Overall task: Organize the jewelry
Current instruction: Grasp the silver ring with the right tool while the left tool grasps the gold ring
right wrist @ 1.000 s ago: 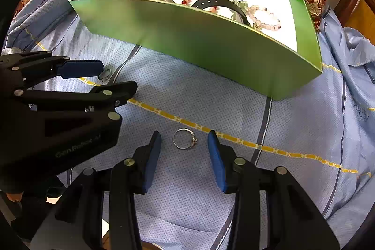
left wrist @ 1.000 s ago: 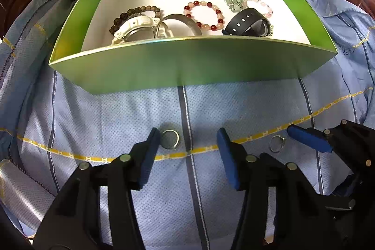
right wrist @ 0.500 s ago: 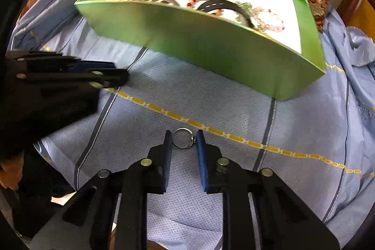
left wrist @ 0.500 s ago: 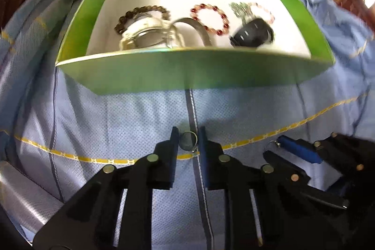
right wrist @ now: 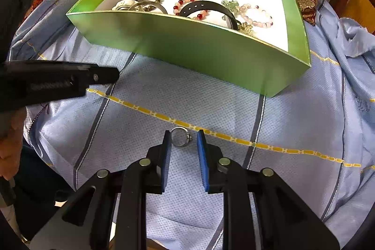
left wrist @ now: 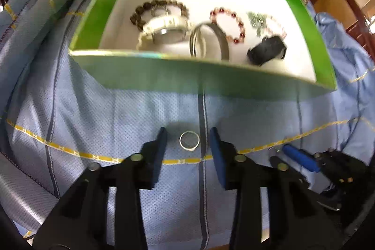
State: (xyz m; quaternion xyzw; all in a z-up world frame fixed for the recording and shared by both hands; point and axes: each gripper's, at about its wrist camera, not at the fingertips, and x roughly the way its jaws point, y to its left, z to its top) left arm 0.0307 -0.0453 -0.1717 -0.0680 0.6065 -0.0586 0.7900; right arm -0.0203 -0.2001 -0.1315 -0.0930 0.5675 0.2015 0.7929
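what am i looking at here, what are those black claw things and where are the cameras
There is no robot here: a person holds a hand-held gripper in each hand, and each carries a wide-angle camera looking along its two fingers. One picture is from the left gripper, the other from the right gripper. Both are over a blue cloth in front of a green box that holds bracelets, a white watch and a black strap. The left gripper is open, with a plain ring between its fingers, touching neither. The right gripper's fingers sit close around a stone-set ring; whether they pinch it is unclear.
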